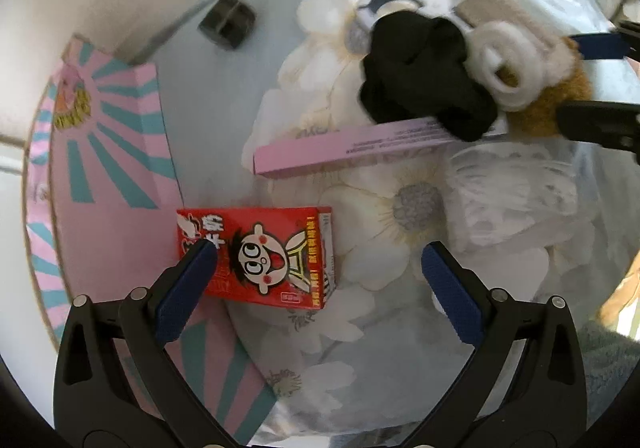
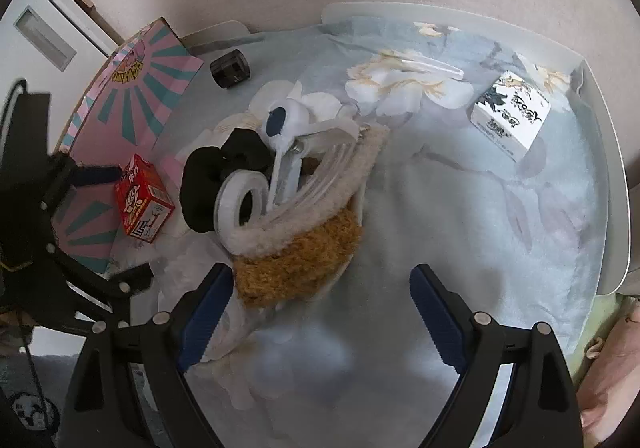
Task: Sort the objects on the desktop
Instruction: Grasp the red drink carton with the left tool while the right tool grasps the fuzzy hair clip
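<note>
A red drink carton (image 1: 264, 256) lies flat on the floral cloth, partly between the wide-apart fingers of my left gripper (image 1: 320, 268), which stands open; the left pad overlaps its corner. The carton (image 2: 142, 199) also shows in the right wrist view, with the left gripper (image 2: 100, 207) beside it. A heap of a black scrunchie (image 1: 420, 75), white tape roll (image 1: 504, 63), white plastic clip (image 2: 292, 143) and brown-and-cream fuzzy item (image 2: 296, 260) sits mid-table. My right gripper (image 2: 322, 288) hangs open just in front of the fuzzy item, with its left finger beside it and nothing between its fingers.
A pink-and-teal striped box (image 1: 116, 151) lies at the left, a slim pink box (image 1: 360, 147) by the scrunchie. A small black object (image 2: 231, 69) sits near the wall. A white printed box (image 2: 510, 113) stands far right on the cloth (image 2: 460, 215).
</note>
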